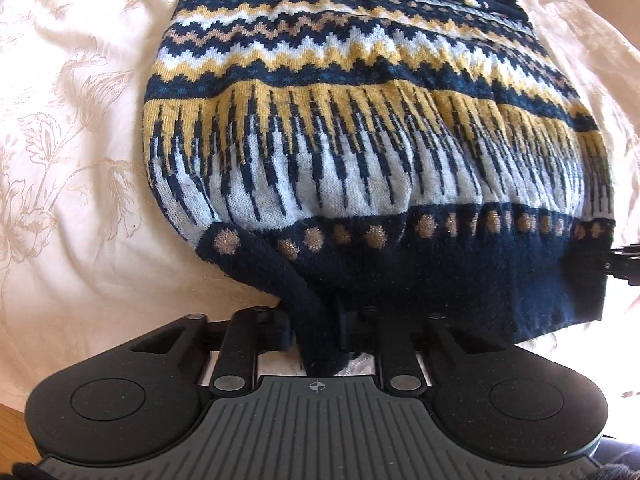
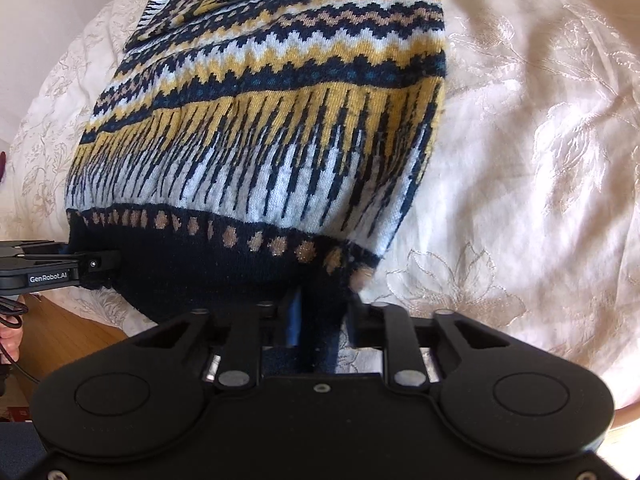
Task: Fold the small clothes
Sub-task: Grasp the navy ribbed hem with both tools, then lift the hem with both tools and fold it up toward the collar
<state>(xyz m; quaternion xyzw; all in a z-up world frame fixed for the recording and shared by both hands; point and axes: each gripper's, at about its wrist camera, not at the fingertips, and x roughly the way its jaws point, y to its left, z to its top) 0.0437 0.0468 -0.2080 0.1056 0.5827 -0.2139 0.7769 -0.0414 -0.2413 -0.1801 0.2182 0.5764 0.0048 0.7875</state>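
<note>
A knit sweater (image 1: 360, 128) in navy, yellow and white bands lies on a cream embroidered cloth; it also shows in the right wrist view (image 2: 272, 140). My left gripper (image 1: 316, 332) is shut on the navy hem at its near left corner. My right gripper (image 2: 320, 320) is shut on the navy hem at its near right corner. The hem is lifted and stretched between them. The right gripper shows at the right edge of the left wrist view (image 1: 624, 260); the left gripper shows at the left edge of the right wrist view (image 2: 60, 266). The sleeves lie folded over the far part.
The cream embroidered cloth (image 1: 72, 140) spreads wide on both sides of the sweater and also shows in the right wrist view (image 2: 540, 160). A wooden surface edge (image 2: 60, 332) shows below the cloth at the near left.
</note>
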